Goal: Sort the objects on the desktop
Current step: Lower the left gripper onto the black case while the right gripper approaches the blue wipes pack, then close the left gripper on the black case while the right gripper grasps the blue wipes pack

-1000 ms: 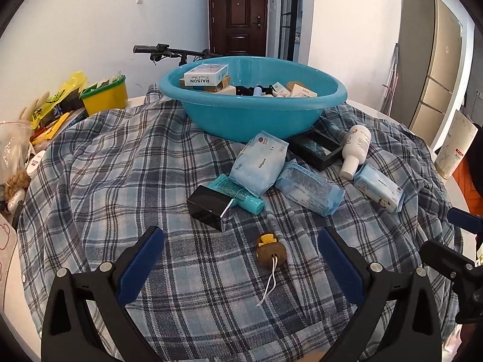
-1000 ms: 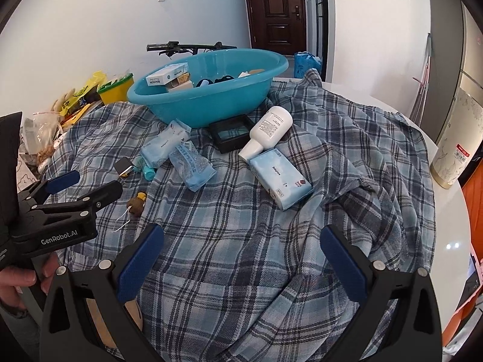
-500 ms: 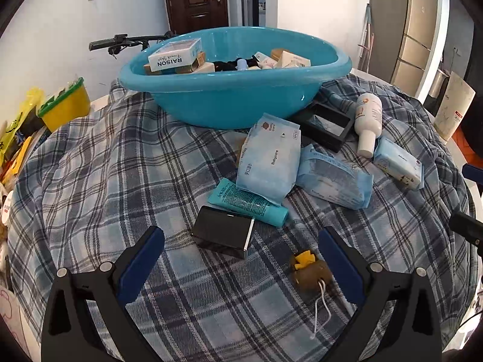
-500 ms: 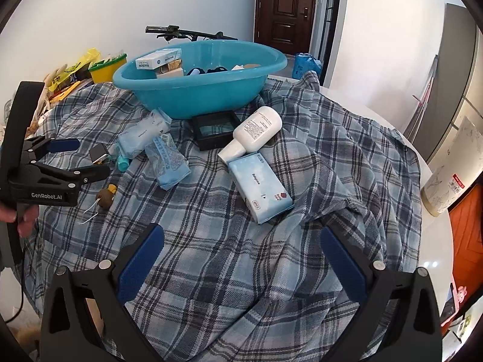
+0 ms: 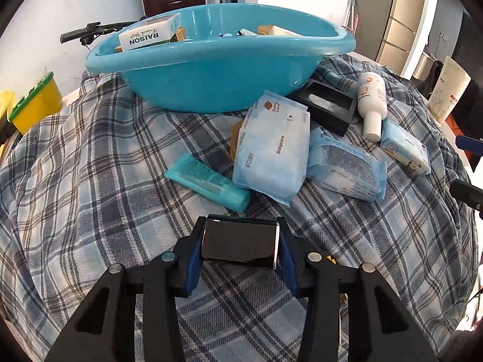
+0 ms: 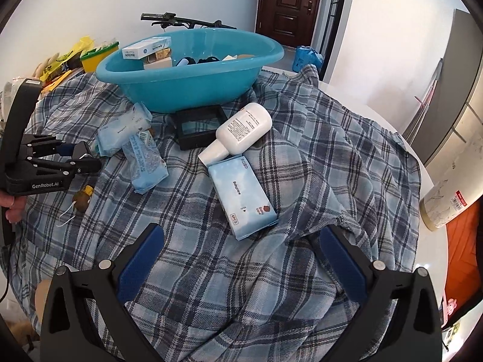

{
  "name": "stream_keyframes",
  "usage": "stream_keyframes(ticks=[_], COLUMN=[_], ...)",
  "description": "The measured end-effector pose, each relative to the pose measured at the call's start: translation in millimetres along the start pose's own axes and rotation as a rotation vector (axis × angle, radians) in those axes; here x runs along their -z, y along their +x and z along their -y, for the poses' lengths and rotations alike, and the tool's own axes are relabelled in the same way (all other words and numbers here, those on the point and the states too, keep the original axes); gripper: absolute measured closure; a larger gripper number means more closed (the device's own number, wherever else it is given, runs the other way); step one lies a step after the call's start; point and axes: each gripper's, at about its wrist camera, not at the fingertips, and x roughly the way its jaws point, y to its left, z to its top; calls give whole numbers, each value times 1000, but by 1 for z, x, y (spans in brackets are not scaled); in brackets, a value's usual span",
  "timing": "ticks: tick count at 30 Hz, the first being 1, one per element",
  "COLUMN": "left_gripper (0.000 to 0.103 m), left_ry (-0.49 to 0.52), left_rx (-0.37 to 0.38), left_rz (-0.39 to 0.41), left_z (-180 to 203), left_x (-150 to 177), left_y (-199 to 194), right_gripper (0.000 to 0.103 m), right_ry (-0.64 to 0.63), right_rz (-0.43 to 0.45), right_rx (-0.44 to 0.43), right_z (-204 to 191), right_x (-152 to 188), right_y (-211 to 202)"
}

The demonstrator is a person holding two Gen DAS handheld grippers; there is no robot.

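Left gripper (image 5: 240,246), its jaws just closing, clamps a glossy black box (image 5: 240,245) on the plaid-draped tabletop (image 5: 90,181); next, a lift toward the far blue basin (image 5: 211,69). Right gripper (image 6: 238,262) hangs open, empty.

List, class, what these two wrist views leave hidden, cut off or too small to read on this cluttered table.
- Basin contents: the near wall hides most in the left wrist view; only the RAISON box reads clearly.
- Black box: the left tool, whose jaws have just been closing, covers its ends; lifted or resting, unclear.
- Teal tube: one end tucked under a wipes pack.
- White bottle: label too small in the right wrist view.
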Motion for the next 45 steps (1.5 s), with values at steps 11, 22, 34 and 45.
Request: stream_keyframes(ticks=[11, 22, 34, 45], left_gripper=[57, 57, 57, 58], left_ry=[-87, -59, -47, -46], left_rx=[-164, -56, -32, -26], left_rz=[51, 67, 54, 52], left_z=[31, 79, 86, 87], left_x=[24, 19, 23, 23], left_y=[-38, -40, -41, -40], right_gripper=[0, 37, 64, 63], right_ry=[3, -45, -75, -186], right_rz=[-31, -25, -62, -78], right_rx=[-55, -74, -164, -212], right_z=[2, 10, 13, -17], right_x=[-4, -21, -8, 5], right_y=[17, 44, 49, 38])
